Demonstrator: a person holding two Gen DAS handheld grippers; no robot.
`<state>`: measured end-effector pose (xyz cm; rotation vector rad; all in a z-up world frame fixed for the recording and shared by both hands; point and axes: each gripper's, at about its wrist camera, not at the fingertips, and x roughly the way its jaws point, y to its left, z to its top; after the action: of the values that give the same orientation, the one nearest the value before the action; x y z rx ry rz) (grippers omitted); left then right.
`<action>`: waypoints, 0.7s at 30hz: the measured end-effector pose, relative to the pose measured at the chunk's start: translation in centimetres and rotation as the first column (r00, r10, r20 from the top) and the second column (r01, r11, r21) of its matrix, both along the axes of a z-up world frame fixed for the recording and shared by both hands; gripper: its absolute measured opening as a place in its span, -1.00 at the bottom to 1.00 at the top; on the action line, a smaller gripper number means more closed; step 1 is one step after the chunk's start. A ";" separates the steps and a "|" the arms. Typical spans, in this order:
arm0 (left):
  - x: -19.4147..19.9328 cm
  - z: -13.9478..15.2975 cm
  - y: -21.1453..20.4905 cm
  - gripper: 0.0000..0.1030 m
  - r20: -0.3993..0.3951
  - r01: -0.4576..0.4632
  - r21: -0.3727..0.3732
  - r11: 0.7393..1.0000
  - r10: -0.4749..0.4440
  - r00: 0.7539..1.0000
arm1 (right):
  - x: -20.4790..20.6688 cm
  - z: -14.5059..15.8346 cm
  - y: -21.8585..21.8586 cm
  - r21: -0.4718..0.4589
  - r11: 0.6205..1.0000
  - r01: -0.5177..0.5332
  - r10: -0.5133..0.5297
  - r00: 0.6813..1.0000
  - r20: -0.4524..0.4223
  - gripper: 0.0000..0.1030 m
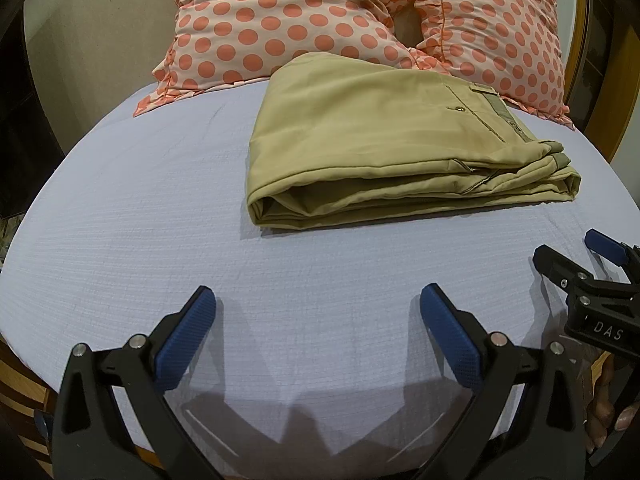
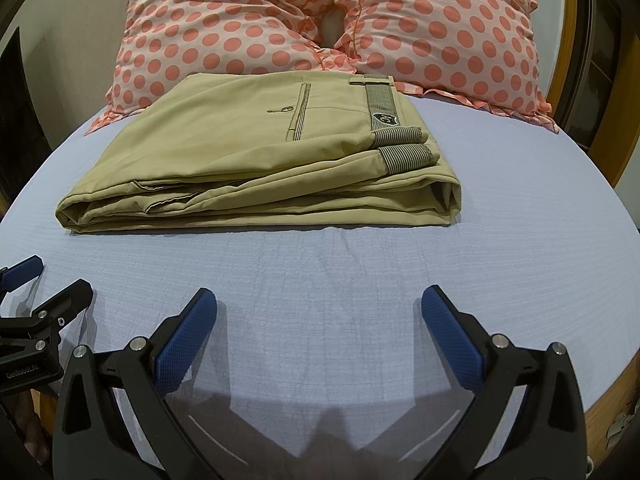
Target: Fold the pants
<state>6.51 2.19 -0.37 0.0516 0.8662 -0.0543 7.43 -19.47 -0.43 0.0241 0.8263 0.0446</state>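
Khaki pants (image 1: 384, 136) lie folded in a flat stack of layers on the pale blue bed sheet (image 1: 160, 240), back pocket and striped waistband on top; they also show in the right wrist view (image 2: 248, 156). My left gripper (image 1: 318, 300) is open and empty, held above the sheet well in front of the pants. My right gripper (image 2: 319, 300) is open and empty too, in front of the pants. The right gripper shows at the right edge of the left view (image 1: 576, 252), and the left gripper shows at the left edge of the right view (image 2: 48, 280).
Two pink polka-dot pillows (image 2: 224, 28) (image 2: 448, 28) lean at the head of the bed behind the pants. A wooden bed frame (image 2: 568, 60) runs along the right side. The front edge of the bed (image 1: 400, 464) lies just below my grippers.
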 end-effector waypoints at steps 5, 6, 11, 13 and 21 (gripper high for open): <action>0.0 0.0 0.0 0.97 -0.002 0.000 0.000 1.000 0.000 1.000 | 0.0 0.0 0.0 0.000 1.000 -0.002 0.002 1.000 0.000 0.97; 0.0 0.0 0.0 0.97 -0.002 -0.001 0.000 1.000 0.001 1.000 | 0.0 0.0 0.0 0.000 1.000 -0.002 0.002 1.000 0.000 0.97; 0.1 0.0 0.0 0.97 -0.012 -0.002 -0.001 1.000 0.002 1.000 | 0.0 0.0 0.0 0.000 1.000 -0.001 0.001 1.000 -0.001 0.97; 0.2 -0.1 0.0 0.97 -0.018 -0.002 -0.002 1.000 0.002 1.000 | 0.0 0.0 0.0 0.000 1.000 -0.001 0.001 1.000 -0.001 0.97; 0.3 -0.1 -0.1 0.97 -0.030 -0.001 -0.003 1.000 0.001 1.000 | 0.0 0.0 0.0 0.000 1.000 -0.001 0.001 1.000 0.000 0.97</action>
<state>6.82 2.13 -0.47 0.0482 0.8963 -0.0557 7.43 -19.49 -0.42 0.0237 0.8268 0.0450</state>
